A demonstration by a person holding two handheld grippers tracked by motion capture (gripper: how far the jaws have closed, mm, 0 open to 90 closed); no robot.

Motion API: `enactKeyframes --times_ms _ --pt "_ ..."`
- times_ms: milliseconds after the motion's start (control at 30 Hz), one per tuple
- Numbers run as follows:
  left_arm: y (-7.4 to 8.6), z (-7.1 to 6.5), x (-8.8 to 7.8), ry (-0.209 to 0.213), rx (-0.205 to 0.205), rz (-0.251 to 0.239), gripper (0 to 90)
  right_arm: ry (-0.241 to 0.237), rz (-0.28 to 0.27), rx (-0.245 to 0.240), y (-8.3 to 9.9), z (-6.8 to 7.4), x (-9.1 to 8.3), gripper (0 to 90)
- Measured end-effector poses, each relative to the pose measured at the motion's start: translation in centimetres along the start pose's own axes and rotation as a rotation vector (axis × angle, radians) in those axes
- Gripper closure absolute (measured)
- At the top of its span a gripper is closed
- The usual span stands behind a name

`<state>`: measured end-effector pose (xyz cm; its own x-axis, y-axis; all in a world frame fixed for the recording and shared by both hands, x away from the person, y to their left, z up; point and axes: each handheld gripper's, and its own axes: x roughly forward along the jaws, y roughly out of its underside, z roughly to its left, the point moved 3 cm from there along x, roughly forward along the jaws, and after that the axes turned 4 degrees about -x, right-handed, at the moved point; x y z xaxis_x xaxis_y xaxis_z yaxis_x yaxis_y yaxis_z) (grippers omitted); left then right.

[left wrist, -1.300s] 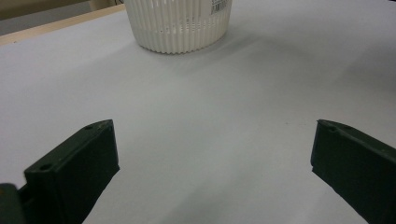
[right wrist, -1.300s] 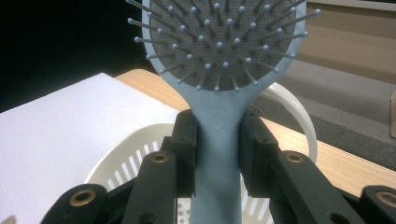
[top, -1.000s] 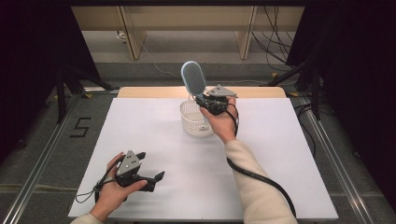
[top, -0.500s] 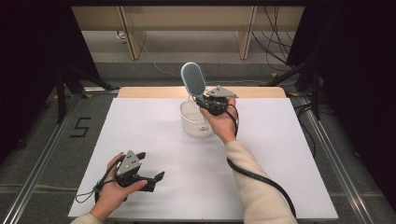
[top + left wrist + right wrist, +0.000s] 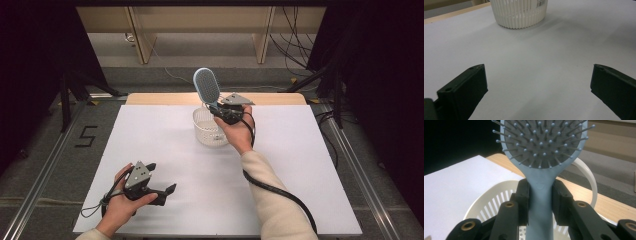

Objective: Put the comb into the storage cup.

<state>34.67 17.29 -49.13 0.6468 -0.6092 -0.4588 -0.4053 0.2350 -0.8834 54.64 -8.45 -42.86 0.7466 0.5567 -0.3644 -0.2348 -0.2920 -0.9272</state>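
**Hairbrush held upright over the white basket**

The right gripper [image 5: 220, 111] sits at the far middle of the bench [image 5: 310, 165], its jaws pinching the handle of a pale blue hairbrush [image 5: 206, 87]; the right gripper view shows the two black jaws pressed against either side of the handle just below the head, the hairbrush [image 5: 541, 157] standing upright with its bristled grey pad facing the camera; the brush head rises above the gripper, and the lower end of the handle drops toward the inside of the basket [image 5: 207, 131], though whether it touches the bottom cannot be told; the basket is a round white slotted one standing on the white sheet that covers the bench, touching or just beside the right hand [image 5: 239, 134]; the left gripper [image 5: 162, 192] rests near the front left corner of the bench, held in the left hand [image 5: 120, 207], well apart from the basket; its jaws are spread wide with only bare bench surface between them, and the left gripper view looks across that surface to the basket [image 5: 519, 12] farther off.
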Motion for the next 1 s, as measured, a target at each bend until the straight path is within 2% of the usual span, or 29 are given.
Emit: enactKeyframes --times_ms 1000 --pt "0.02 -0.03 0.07 0.0 0.0 0.001 0.2 -0.006 0.014 -0.007 0.64 0.0 0.17 70.3"
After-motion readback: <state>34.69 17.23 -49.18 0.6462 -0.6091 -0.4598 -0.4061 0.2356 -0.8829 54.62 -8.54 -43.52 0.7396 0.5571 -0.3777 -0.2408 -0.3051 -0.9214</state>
